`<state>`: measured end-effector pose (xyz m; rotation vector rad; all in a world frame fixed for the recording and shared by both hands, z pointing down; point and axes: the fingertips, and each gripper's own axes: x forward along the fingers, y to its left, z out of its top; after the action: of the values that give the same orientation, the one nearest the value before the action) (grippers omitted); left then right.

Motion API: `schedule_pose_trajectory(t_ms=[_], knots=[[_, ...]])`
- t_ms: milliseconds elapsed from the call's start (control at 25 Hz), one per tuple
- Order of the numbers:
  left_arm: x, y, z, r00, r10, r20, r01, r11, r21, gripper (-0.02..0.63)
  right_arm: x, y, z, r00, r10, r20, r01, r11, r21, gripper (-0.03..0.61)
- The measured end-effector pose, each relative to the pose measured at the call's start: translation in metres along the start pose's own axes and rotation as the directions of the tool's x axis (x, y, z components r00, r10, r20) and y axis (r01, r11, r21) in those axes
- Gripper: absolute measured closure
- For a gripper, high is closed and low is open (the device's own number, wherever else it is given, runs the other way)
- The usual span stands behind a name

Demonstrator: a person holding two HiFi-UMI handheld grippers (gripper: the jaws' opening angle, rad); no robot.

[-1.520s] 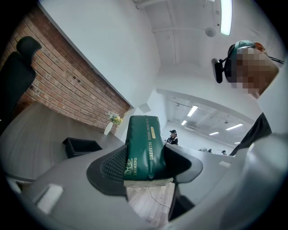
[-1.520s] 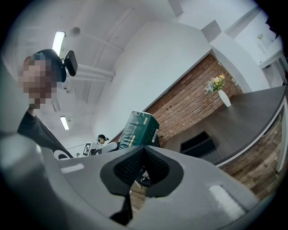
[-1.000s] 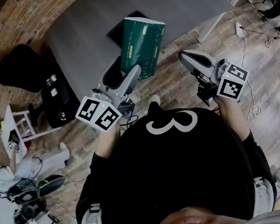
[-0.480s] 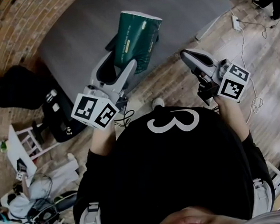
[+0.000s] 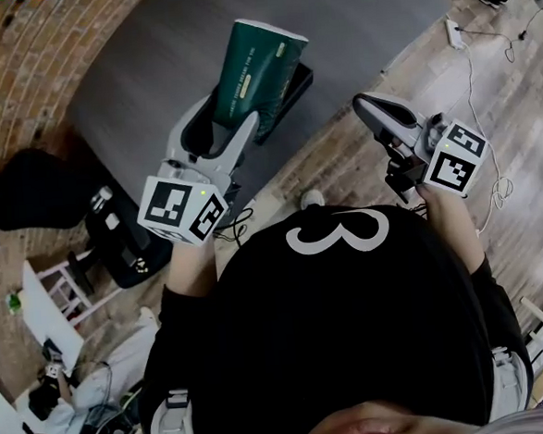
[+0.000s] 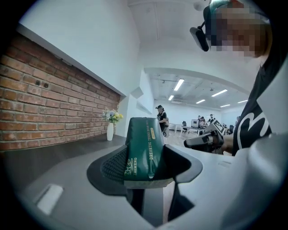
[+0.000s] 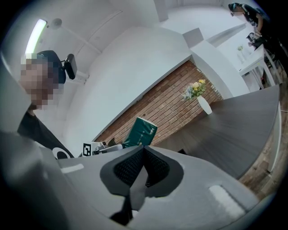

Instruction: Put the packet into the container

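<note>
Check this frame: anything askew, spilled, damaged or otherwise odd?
Nothing stands out. The green packet leans in the left gripper's grip over the grey table, intact, with nothing spilled. The right gripper is shut and empty, beside the table.

Grey table (image 5: 150, 71), brick wall (image 6: 54, 112), vase (image 6: 110, 131) (flowers in it).

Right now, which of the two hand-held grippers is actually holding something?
The left hand-held gripper: its jaws clamp the green packet, held over the grey table. The right hand-held gripper is shut on nothing.
</note>
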<state>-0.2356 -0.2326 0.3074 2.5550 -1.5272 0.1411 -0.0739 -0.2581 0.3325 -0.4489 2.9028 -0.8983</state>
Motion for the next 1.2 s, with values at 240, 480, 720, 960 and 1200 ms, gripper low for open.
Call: schedule_pose_trajectory(t_ms=[240,480,720,960,1200], knots=[[0.016,0.024,-0.03,0.997,-0.025,-0.079,0.032,0.996,0.086,0.336,0.007,-0.011,-0.002,0.999,-0.035,-0.001,0.035,0.999,0.007,0.577],[0.034,0.043,-0.06,0.982,-0.047,-0.182,0.074,0.986,0.147,0.336,0.014,-0.023,-0.003,0.998,-0.065,-0.006,0.065,0.998,0.015,0.577],[0.05,0.044,-0.099,0.951,-0.069,-0.3,0.129,0.974,0.186,0.336,0.016,-0.033,-0.002,0.996,-0.09,-0.006,0.09,0.996,0.018,0.577],[0.065,0.055,-0.122,0.928,-0.084,-0.362,0.158,0.97,0.182,0.336,0.02,-0.045,-0.002,0.993,-0.116,-0.011,0.117,0.992,0.037,0.577],[0.069,0.059,-0.142,0.906,-0.082,-0.415,0.16,0.974,0.158,0.336,0.016,-0.053,-0.007,0.991,-0.137,-0.001,0.137,0.989,0.051,0.577]])
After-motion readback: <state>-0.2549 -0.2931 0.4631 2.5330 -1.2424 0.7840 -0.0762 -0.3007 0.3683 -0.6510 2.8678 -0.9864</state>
